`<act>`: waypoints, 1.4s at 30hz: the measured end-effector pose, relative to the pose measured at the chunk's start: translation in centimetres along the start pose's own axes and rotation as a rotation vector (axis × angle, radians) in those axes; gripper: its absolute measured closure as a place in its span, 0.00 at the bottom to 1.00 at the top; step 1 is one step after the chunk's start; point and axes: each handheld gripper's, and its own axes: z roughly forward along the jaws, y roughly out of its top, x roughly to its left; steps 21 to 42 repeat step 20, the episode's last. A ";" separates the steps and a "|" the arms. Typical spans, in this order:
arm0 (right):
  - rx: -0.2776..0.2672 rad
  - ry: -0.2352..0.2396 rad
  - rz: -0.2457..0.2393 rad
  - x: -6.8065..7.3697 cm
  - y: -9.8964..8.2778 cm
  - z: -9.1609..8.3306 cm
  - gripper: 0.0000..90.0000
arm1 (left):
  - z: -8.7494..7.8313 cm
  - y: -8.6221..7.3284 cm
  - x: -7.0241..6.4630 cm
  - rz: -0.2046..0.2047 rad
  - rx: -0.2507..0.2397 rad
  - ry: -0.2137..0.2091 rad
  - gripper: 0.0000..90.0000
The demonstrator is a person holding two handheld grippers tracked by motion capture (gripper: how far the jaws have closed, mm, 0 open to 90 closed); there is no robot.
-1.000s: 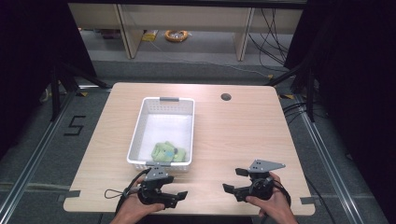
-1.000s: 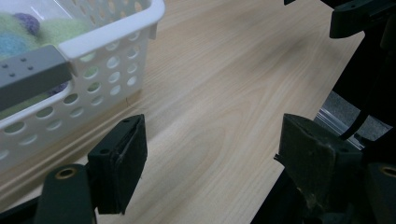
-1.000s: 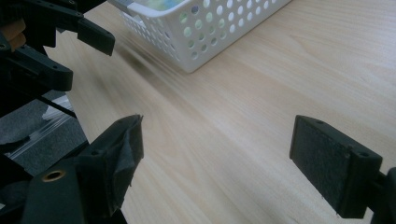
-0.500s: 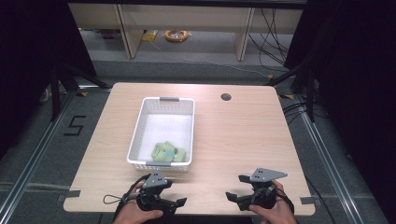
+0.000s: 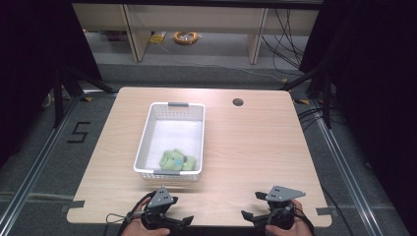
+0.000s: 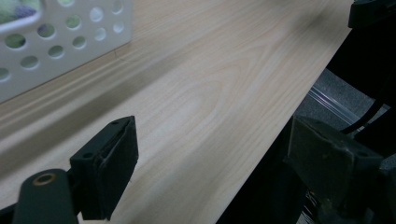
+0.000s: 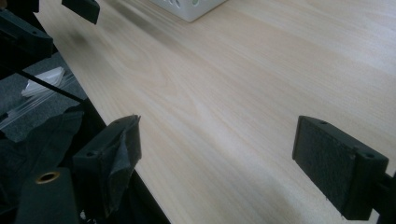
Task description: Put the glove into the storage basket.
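High view: crumpled green cloth (image 5: 177, 160) w/ grey patch.

looks like lab or test room, not home. plain wood table (image 5: 255, 147) stands alone on grey floor (image 5: 44, 147). black curtains (image 5: 373, 73) hang on both sides. metal rails (image 5: 29, 182) run along floor. tape number mark (image 5: 78, 132) stuck on floor beside table. loose cables (image 5: 285, 29) and cable roll (image 5: 186, 37) lie under bare shelf unit (image 5: 196, 14) at back.
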 end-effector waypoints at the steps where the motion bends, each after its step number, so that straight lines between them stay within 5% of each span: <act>1: 0.002 -0.001 0.024 0.2 -0.1 0.0 0.18 | 0.2 -0.1 -0.2 -0.014 -0.023 -0.005 0.17; 3: 0.008 -0.011 -0.009 0.1 -0.2 0.1 0.18 | 0.3 -0.2 -0.2 -0.021 -0.026 -0.005 0.17; 6: 0.020 0.009 0.020 0.4 -0.3 0.2 0.18 | 0.4 -0.3 -0.1 -0.006 -0.008 0.008 0.17; 8: 0.018 0.018 -0.019 0.2 -0.3 0.5 0.18 | 0.6 -0.4 -0.2 -0.016 -0.015 0.006 0.17; 11: 0.018 0.008 -0.018 0.3 -0.4 0.6 0.18 | 0.6 -0.4 -0.2 0.002 -0.002 0.015 0.17; 13: 0.035 0.034 -0.011 0.3 -0.3 0.6 0.18 | 0.6 -0.4 -0.2 -0.007 -0.010 0.005 0.17; 16: 0.027 0.009 -0.021 0.2 -0.4 0.6 0.18 | 0.6 -0.5 -0.2 -0.028 -0.009 0.008 0.17; 18: 0.029 0.010 -0.021 0.1 -0.4 0.6 0.18 | 0.4 -0.4 0.1 0.015 0.009 0.014 0.17; 20: 0.032 0.011 -0.021 0.0 -0.4 0.6 0.18 | 0.6 -0.4 0.0 -0.010 -0.012 0.018 0.17; 42: 0.032 0.011 -0.021 0.0 -0.4 0.6 0.18 | 0.6 -0.4 0.0 -0.010 -0.012 0.018 0.17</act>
